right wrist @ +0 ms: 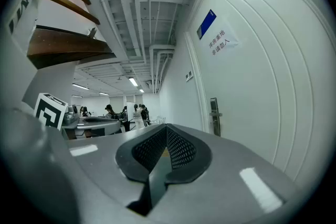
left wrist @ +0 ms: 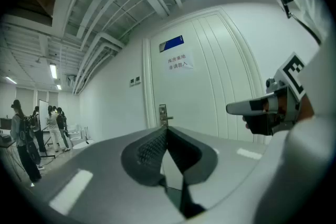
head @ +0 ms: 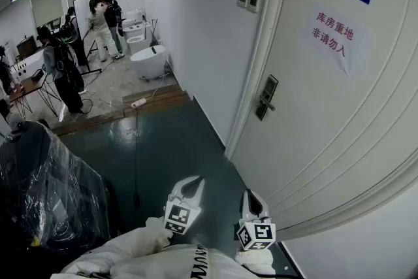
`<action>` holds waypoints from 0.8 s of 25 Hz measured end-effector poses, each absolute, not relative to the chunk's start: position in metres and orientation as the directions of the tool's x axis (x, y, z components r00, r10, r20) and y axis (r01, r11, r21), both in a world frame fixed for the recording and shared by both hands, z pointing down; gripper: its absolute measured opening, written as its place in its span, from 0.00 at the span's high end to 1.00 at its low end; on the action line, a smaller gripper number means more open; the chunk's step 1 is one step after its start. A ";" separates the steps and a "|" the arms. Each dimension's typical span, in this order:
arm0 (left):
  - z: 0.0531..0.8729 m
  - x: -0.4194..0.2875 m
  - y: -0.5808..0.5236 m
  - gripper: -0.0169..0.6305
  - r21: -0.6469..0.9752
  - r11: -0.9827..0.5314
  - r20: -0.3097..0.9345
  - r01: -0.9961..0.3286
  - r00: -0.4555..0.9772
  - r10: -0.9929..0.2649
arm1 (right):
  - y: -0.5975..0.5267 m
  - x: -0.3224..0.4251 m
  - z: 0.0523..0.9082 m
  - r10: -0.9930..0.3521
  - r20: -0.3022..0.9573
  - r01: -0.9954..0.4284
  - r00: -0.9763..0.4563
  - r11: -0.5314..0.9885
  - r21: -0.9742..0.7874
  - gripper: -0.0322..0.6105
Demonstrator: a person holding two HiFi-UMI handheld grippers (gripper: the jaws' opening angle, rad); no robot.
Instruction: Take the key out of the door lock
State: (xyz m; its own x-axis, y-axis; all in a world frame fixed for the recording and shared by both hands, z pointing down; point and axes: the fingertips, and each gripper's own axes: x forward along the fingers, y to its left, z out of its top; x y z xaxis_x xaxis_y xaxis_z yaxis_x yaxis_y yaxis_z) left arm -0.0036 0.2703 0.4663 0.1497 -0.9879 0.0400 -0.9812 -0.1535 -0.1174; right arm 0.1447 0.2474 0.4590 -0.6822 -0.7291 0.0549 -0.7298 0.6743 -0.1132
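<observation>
At 6 o'clock in the head view, the left claw and right claw sit side by side. Both are well apart from the lock plate, up at 1 o'clock on the white door. The key should be there but is too small to pick out. The door frame crowds the plate's 9 o'clock side, while the dark floor leaves open room behind.

From the left gripper view, the jaws are together and empty, with the plate and its lever at 12 o'clock.

From the right gripper view, the jaws are likewise together, with the plate at 3 o'clock.

A key is likely light, stiff, thin and slick, so pinch its flat head and pull straight out, clear of the lever.
</observation>
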 end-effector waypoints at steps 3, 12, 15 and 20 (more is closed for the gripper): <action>0.464 -0.002 0.270 0.97 -0.121 -0.146 0.037 -0.982 0.142 -0.989 | 0.246 0.144 0.458 -0.720 0.050 -0.720 -0.692 0.684 -0.116 0.96; 0.466 0.018 0.261 0.97 -0.132 -0.167 0.052 -0.977 0.162 -0.985 | 0.241 0.167 0.454 -0.743 0.031 -0.741 -0.668 0.661 -0.124 0.96; 0.470 0.026 0.259 0.97 -0.138 -0.176 0.059 -0.975 0.169 -0.984 | 0.240 0.177 0.456 -0.751 0.035 -0.748 -0.660 0.652 -0.123 0.96; 0.473 0.031 0.255 0.97 -0.153 -0.161 0.067 -0.975 0.152 -0.986 | 0.235 0.184 0.456 -0.744 0.030 -0.742 -0.667 0.660 -0.117 0.95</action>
State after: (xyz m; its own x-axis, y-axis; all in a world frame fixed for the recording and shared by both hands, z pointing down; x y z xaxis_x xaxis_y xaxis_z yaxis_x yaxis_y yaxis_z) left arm 0.0311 0.2549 0.4733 0.1520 -0.9861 0.0672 -0.9751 -0.1607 -0.1531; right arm 0.1843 0.2349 0.4559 -0.6670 -0.7444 0.0304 -0.7420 0.6601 -0.1170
